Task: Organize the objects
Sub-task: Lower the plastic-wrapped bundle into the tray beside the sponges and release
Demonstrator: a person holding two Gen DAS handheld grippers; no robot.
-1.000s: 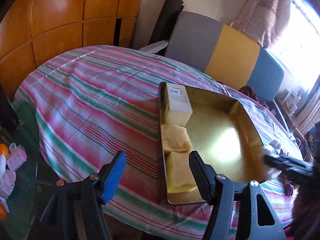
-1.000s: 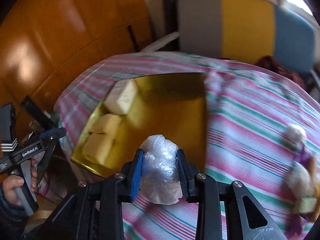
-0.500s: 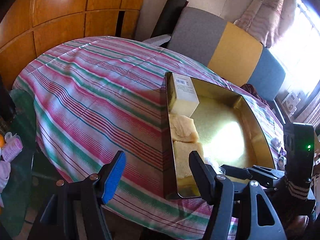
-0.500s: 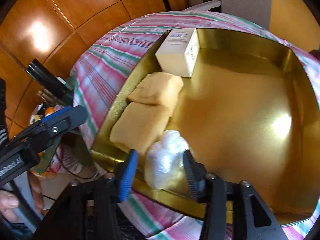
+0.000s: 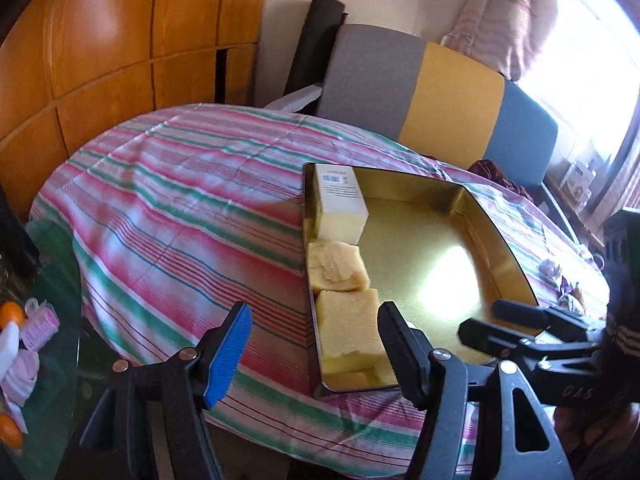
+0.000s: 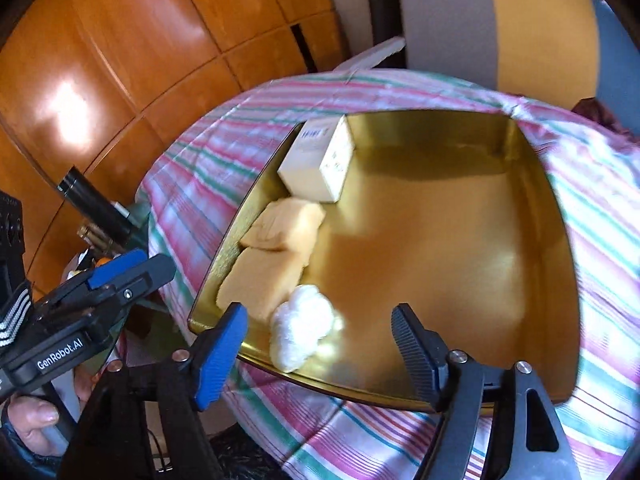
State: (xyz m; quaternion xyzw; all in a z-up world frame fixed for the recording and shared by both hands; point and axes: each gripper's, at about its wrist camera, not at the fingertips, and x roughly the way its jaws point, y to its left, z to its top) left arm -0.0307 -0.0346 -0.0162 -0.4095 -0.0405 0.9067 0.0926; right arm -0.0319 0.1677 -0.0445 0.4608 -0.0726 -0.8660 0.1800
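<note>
A gold metal tray (image 6: 540,208) lies open on the striped cloth. Along its left wall, from far to near: a white carton (image 6: 320,164) lying flat, then two yellow sponge blocks (image 6: 284,220) (image 6: 260,280) touching each other. A crumpled clear plastic bundle (image 6: 300,326) rests beside the nearer block, at the near rim.
</note>
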